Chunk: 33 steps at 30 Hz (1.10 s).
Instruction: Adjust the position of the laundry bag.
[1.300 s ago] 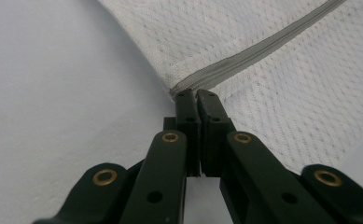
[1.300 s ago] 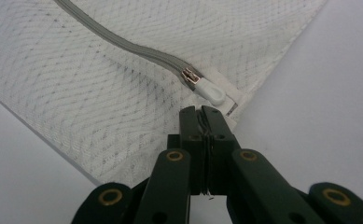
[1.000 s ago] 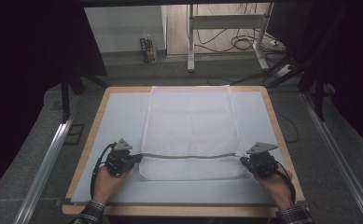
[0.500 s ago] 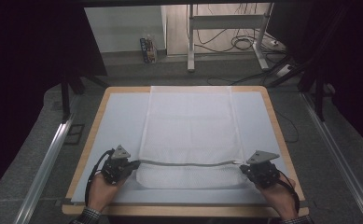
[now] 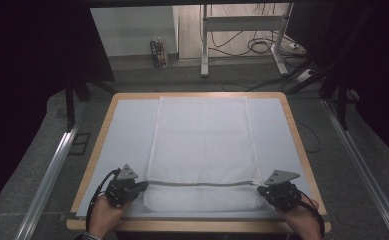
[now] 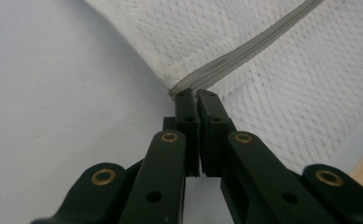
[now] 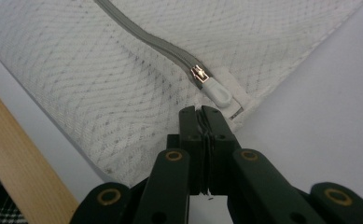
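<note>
The white mesh bag (image 5: 202, 150) lies flat mid-table, its grey zipper (image 5: 202, 184) along the near end. Left gripper (image 5: 143, 185) and right gripper (image 5: 260, 189) pinch its near corners, jaws closed. No writing seems legible.

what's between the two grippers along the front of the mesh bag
The bag's grey zipper runs straight from the left gripper to the right gripper across the white mesh bag, as the high view shows.

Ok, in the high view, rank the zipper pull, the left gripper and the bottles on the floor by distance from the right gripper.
1. zipper pull, just left of the right gripper.
2. left gripper, across the mesh bag.
3. bottles, far beyond the table.
</note>
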### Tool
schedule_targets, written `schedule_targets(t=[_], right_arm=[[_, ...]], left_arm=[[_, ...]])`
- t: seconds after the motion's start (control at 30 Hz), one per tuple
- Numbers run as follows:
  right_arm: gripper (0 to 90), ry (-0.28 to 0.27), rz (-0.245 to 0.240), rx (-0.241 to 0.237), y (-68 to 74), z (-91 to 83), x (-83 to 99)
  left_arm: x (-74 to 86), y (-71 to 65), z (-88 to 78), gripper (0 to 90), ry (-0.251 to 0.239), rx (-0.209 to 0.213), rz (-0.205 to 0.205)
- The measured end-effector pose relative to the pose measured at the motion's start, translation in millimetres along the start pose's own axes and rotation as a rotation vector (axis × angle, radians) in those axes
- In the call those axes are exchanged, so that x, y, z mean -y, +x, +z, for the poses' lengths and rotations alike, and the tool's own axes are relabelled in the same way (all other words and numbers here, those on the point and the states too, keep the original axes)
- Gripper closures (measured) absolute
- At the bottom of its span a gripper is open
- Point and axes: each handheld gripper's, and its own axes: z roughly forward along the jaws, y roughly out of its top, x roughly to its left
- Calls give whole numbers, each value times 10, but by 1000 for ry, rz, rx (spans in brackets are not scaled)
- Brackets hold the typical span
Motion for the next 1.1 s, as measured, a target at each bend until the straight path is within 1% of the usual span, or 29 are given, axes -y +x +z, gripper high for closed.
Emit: schedule_targets(t=[0.13,0.23,0.33,0.4,0.47,0.5,0.53,0.6,0.67,0.73,0.77,0.8,0.93,1.0,1.1], right_arm=[[867,22,4,-18,12,40,36],[851,29,7,-20,12,54,42],[784,26,12,-21,10,43,51],[734,27,11,-22,6,38,70],[703,26,16,-30,-2,30,101],[683,25,20,-26,-2,23,112],[666,20,17,-24,-9,15,119],[617,3,25,-21,-26,-20,133],[578,-15,32,-15,-52,-56,146],[521,-30,47,-6,-84,-87,161],[494,-35,52,-4,-99,-101,169],[474,-40,56,-3,-115,-115,177],[368,-59,71,16,-165,-138,201],[311,-75,84,8,-198,-127,204],[228,-95,93,-8,-221,-102,201]], left_arm=[[25,-6,15,882,20,-5,-10],[33,-7,25,875,29,-16,-2],[44,-8,29,865,32,-31,11],[49,-5,34,828,27,-32,12],[48,-9,28,812,20,-40,19],[48,-9,26,795,16,-41,20],[47,-9,24,768,9,-45,18],[48,-3,22,700,-5,-53,10],[52,8,22,617,-22,-57,-3],[56,21,22,536,-41,-51,-13],[58,26,23,486,-49,-48,-13],[60,28,25,461,-55,-49,-12],[60,40,43,312,-61,-48,-4],[55,38,53,210,-78,-37,-16],[40,35,59,37,-80,-35,-24]])
